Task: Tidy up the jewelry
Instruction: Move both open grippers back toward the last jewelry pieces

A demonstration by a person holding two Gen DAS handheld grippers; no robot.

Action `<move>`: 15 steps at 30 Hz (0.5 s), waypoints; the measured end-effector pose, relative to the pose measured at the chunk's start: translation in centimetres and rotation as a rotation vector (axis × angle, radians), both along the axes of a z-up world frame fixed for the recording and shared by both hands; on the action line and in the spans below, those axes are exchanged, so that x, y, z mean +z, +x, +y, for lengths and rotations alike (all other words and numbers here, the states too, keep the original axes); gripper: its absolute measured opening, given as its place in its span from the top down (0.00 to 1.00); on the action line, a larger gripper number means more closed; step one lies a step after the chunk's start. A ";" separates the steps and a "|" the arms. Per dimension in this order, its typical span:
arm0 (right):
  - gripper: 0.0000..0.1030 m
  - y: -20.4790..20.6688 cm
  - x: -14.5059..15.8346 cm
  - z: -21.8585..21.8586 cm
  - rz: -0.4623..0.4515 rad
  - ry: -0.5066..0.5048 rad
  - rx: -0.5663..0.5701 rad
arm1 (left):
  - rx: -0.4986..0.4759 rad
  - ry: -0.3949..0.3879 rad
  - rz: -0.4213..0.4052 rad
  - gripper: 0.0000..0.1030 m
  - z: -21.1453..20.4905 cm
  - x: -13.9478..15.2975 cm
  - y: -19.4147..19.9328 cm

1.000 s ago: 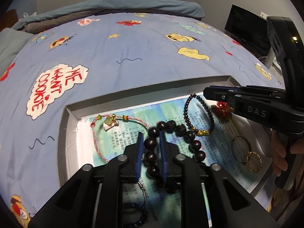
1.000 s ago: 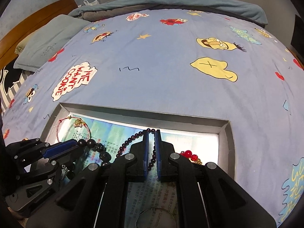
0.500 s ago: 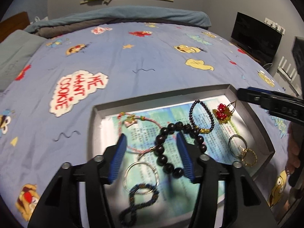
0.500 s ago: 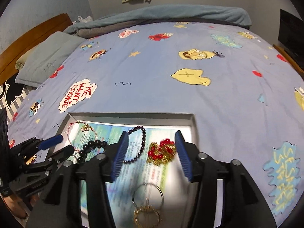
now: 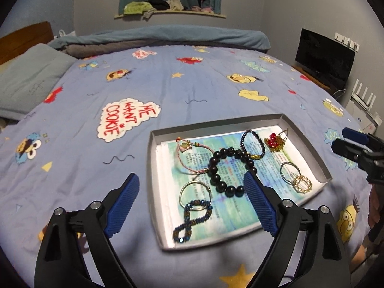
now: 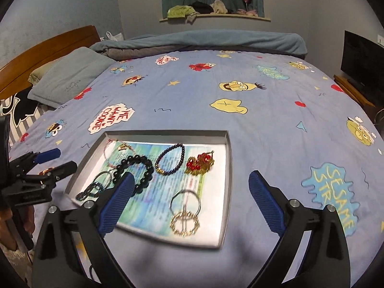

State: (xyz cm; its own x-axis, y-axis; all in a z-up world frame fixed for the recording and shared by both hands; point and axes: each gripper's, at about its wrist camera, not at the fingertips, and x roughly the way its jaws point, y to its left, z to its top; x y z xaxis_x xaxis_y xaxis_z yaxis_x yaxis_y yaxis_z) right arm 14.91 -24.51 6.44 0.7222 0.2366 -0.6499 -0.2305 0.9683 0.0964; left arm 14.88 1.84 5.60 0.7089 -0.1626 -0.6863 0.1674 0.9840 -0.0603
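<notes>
Both views are fisheye, each mounted behind its own gripper and looking forward and downward along the two fingers onto a bed. The left wrist view frames the left gripper [image 5: 192,206] at 6 o'clock, with the grey tray [image 5: 153,168] close, just past centre toward 4 o'clock, and the right gripper [image 5: 352,144] entering at 3 o'clock. The right wrist view frames the right gripper [image 6: 192,199] at 6 o'clock, the same tray [image 6: 229,168] close at centre toward 7 o'clock, and the left gripper [image 6: 51,160] at 9 o'clock. Both views share the tray, the cartoon bedspread [image 6: 264,120] and the window ledge [image 6: 216,16] at 12 o'clock.
</notes>
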 end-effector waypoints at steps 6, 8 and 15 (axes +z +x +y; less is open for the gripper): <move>0.05 -2.7 0.6 -0.2 -0.033 -0.008 -0.018 | 0.014 -0.033 -0.020 0.10 1.3 1.1 -2.0; 0.05 -3.3 0.6 -0.3 -0.044 -0.007 -0.026 | 0.022 -0.040 -0.023 0.10 1.9 1.2 -2.7; 0.05 -5.1 0.1 -1.4 -0.052 -0.009 -0.077 | 0.046 -0.030 -0.029 0.09 3.1 1.0 -4.9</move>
State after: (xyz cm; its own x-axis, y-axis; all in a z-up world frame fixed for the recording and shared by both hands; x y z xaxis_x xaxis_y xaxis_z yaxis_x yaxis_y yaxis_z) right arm 9.77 -25.92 6.58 0.7711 0.1730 -0.6127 -0.1595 0.9842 0.0772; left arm 9.96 4.89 6.58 0.7353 -0.1499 -0.6609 0.1243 0.9885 -0.0859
